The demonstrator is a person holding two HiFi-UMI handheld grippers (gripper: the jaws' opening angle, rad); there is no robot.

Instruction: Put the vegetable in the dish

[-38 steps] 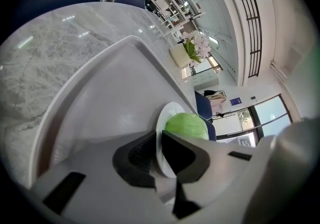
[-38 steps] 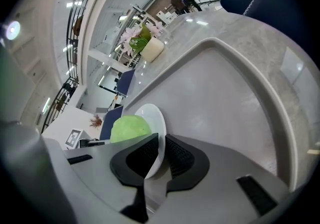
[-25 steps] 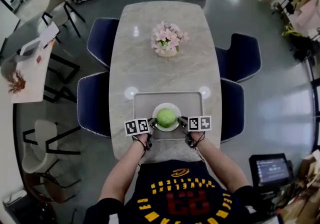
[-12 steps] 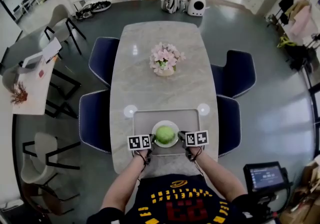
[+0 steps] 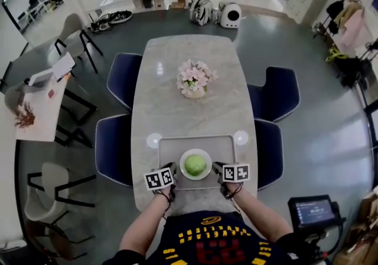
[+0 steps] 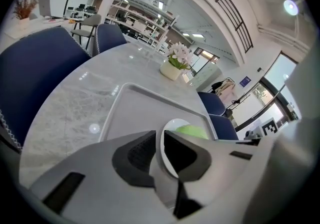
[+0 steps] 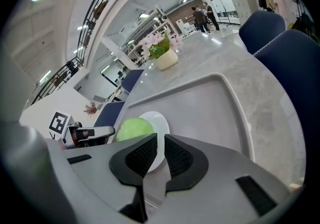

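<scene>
A round green vegetable point(image 5: 195, 164) lies in a white dish point(image 5: 185, 170) on a grey tray point(image 5: 171, 147). My left gripper point(image 5: 170, 173) sits at the tray's near left corner and my right gripper point(image 5: 219, 170) at its near right, both apart from the dish. In the left gripper view the jaws of that gripper point(image 6: 159, 140) stand shut and empty, with the vegetable point(image 6: 192, 130) and dish rim point(image 6: 171, 124) just beyond. The right gripper point(image 7: 160, 143) is shut too, with the vegetable point(image 7: 132, 129) and dish point(image 7: 159, 119) ahead to its left.
A pot of pink flowers point(image 5: 194, 84) stands mid-table. Two small white discs point(image 5: 153, 140) point(image 5: 240, 137) flank the tray's far corners. Dark blue chairs point(image 5: 113, 146) point(image 5: 270, 150) line both sides of the marble table point(image 5: 195, 116). People stand far off on the floor.
Both grippers have drawn back a little from the dish's sides toward the table's near edge. The vegetable stays in the dish. The head view has shifted.
</scene>
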